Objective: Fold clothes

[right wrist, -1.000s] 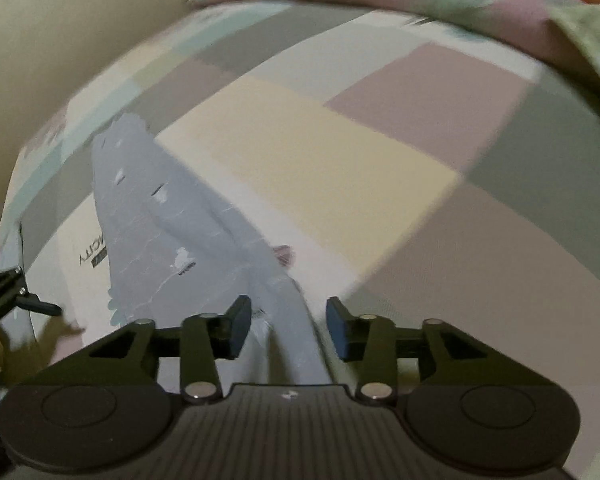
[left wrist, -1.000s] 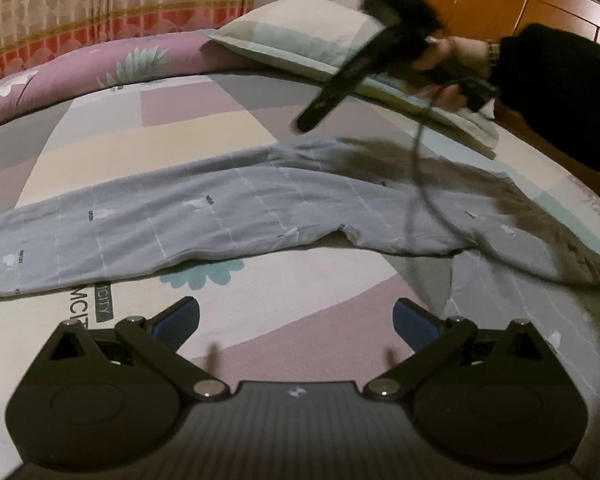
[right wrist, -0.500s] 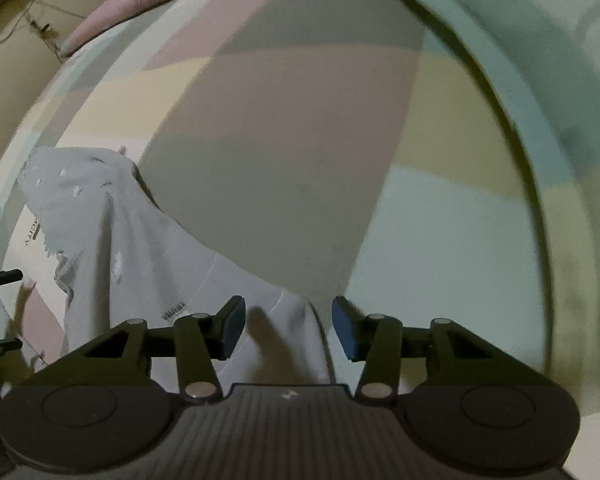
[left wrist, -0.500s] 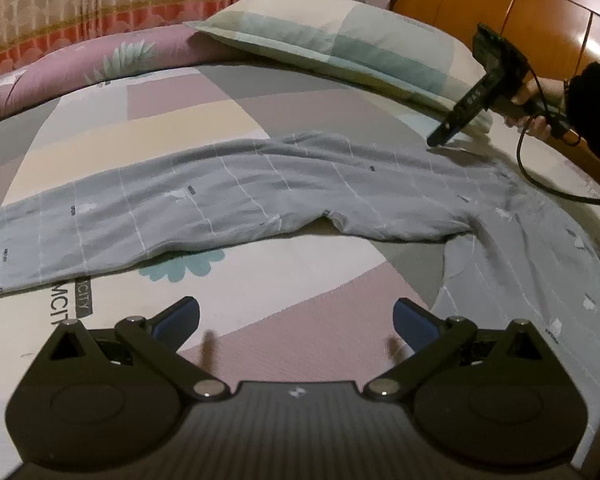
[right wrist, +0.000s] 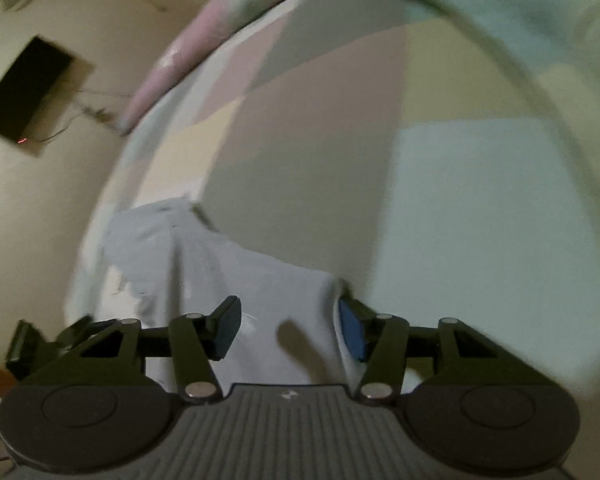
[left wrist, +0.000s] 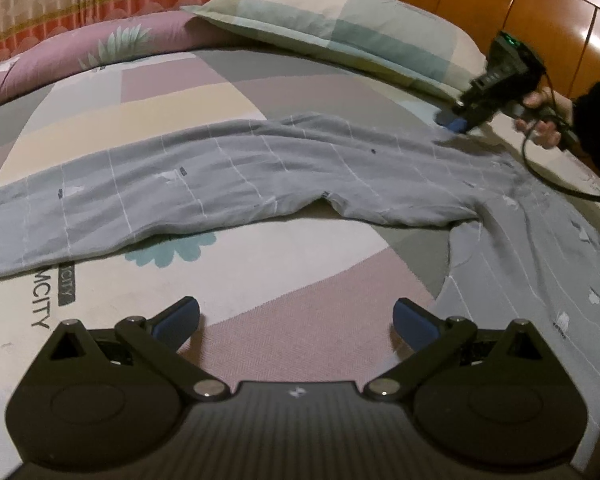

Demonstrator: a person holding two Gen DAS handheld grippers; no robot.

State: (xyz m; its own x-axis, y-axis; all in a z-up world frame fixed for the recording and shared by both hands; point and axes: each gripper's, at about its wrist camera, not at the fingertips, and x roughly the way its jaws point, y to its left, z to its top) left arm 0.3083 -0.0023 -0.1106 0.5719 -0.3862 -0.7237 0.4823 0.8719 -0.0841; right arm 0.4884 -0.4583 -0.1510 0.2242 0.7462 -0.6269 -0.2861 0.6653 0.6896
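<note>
Grey pyjama trousers (left wrist: 260,176) lie spread flat on the bed (left wrist: 300,300), one leg running out to 9 o'clock, waist end bunched toward 3 o'clock. My right claw (right wrist: 288,330) is at the waist edge near the pillow (left wrist: 340,28); its jaws have just been closing a bit, cloth between them, pads not pressing. My left claw (left wrist: 296,320) hangs spread wide over bare sheet at 6 o'clock, clear of the trousers.
</note>
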